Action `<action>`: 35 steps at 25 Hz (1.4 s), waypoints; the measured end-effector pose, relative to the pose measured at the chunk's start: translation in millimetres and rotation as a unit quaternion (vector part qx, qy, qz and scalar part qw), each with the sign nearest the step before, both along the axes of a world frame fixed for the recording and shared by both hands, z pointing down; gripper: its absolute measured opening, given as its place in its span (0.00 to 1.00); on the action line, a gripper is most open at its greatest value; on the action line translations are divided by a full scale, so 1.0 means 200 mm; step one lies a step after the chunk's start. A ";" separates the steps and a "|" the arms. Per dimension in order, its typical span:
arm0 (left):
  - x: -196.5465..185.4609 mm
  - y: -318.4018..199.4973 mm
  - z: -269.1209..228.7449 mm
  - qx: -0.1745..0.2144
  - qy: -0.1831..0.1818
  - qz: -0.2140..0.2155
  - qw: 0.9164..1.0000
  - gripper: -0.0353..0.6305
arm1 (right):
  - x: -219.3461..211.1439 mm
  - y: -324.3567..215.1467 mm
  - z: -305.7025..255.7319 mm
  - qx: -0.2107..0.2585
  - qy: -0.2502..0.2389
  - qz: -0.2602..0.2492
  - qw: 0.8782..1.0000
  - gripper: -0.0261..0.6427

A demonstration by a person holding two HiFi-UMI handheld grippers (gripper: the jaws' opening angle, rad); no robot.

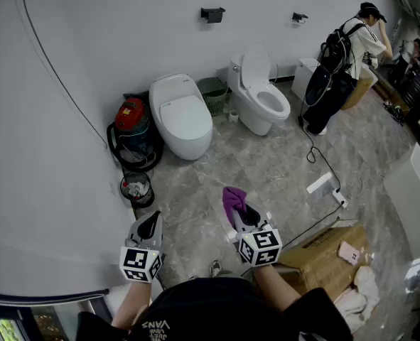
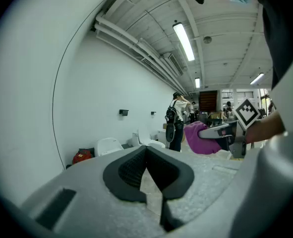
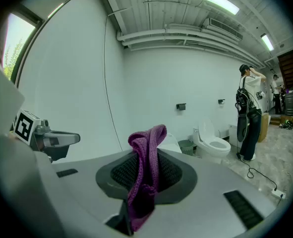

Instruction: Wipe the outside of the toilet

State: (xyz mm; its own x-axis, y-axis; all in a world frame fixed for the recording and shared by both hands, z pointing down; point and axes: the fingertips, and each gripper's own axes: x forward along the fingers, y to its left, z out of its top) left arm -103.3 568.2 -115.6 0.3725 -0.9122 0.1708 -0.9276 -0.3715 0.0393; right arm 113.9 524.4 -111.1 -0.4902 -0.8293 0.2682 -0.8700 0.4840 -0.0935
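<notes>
**Cloth gripped, toilet not yet reached**

Lower centre of the head view: my right gripper (image 1: 246, 215) is clenched on the purple cloth (image 1: 233, 198). Its own view shows the cloth pinched between the pads, with a narrow loop above and a tail hanging below. Lower left: my left gripper (image 1: 151, 224) has its jaws pressed together on nothing.

Both tools hang over the grey floor (image 1: 281, 169), well apart from any porcelain. No wiping is under way.

Upper centre, against the wall: the closed-lid toilet (image 1: 181, 116), with a red vacuum (image 1: 130, 114) just beside it on the left. Further right stands the open-lid toilet (image 1: 261, 94). I cannot tell which one is meant; the closed one is nearer.

Judgement:
- The loop is narrow, so I should lead with it folded flat and keep the hard jaw tips off the glaze.
- Start on the lid, then work down the flanks to the base.
- Keep the empty left gripper clear.
- Mind the black cable (image 1: 316, 155) on the floor near the far toilet.
</notes>
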 end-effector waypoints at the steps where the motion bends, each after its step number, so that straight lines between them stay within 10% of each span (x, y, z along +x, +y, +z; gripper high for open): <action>1: 0.00 -0.02 0.00 0.002 0.001 -0.001 1.000 0.06 | 0.01 -0.01 0.00 0.000 0.000 0.001 1.000 0.15; 23: 0.30 -0.32 0.14 -0.021 0.008 -0.038 0.999 0.06 | 0.24 -0.38 0.15 -0.012 -0.015 -0.044 0.999 0.16; 35: 0.06 -0.73 0.24 -0.036 0.022 -0.042 0.998 0.06 | 0.01 -0.79 0.22 -0.023 -0.016 -0.037 0.999 0.16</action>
